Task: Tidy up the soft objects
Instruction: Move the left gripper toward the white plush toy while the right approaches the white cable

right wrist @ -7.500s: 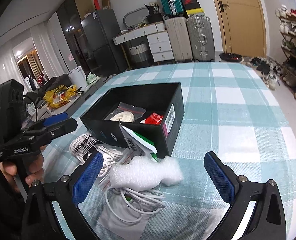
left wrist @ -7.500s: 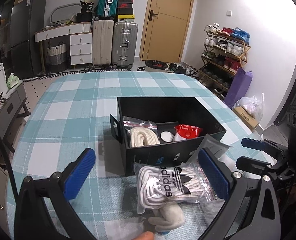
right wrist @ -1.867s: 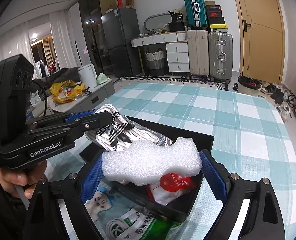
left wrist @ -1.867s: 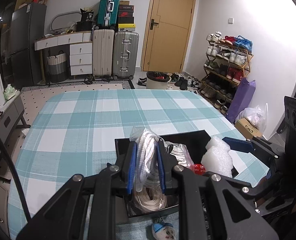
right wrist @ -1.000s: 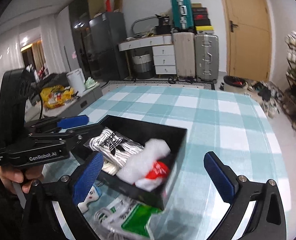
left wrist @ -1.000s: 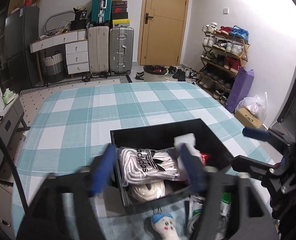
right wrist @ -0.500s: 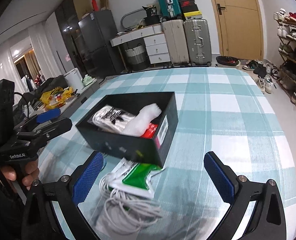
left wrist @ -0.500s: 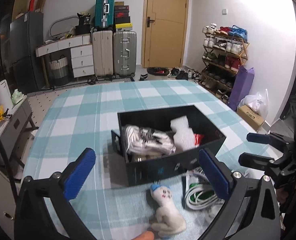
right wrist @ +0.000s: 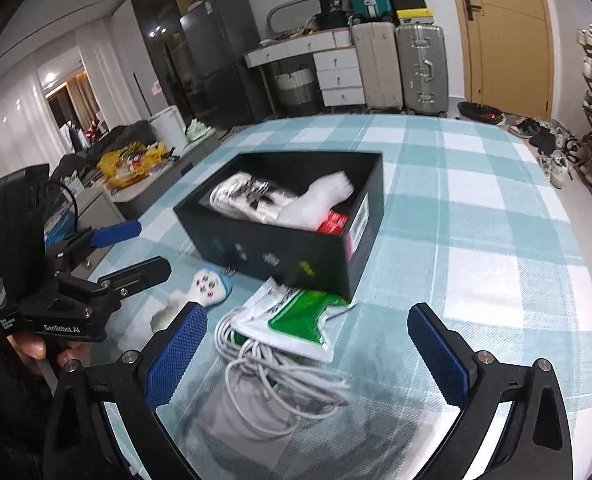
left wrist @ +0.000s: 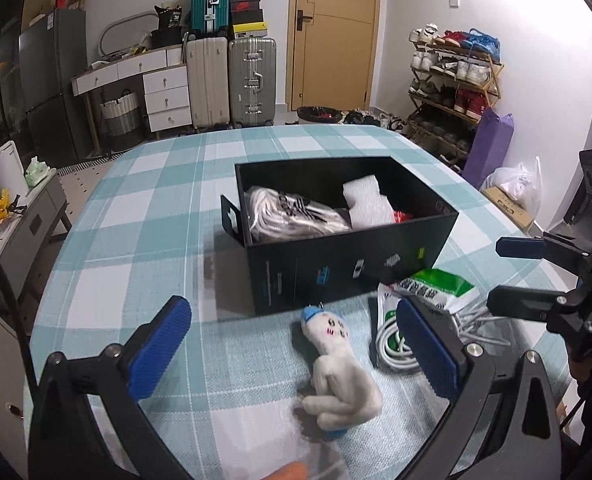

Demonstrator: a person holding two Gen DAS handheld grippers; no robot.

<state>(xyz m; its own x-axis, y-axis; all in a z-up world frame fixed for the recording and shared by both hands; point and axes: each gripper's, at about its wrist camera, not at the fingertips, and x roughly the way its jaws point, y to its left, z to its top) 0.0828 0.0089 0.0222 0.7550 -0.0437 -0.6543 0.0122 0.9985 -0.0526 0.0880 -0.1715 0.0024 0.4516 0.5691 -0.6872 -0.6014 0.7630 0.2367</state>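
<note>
Both grippers empty above the checked tablecloth (left wrist: 144,216), jaws spread wide

Left gripper (left wrist: 292,354): jaws have just been opening and now stand at full spread, nothing pinched; plush toy (left wrist: 337,372) lies flat between them, touching neither pad. Right gripper (right wrist: 305,350): jaws spread, pads clear of everything; bagged white cable (right wrist: 284,356) lies between them. Black box (left wrist: 347,276) sits just beyond both sets of fingertips, holding the adidas lace bag (left wrist: 292,216), white foam piece (left wrist: 365,200) and a red packet (right wrist: 333,222)
</note>
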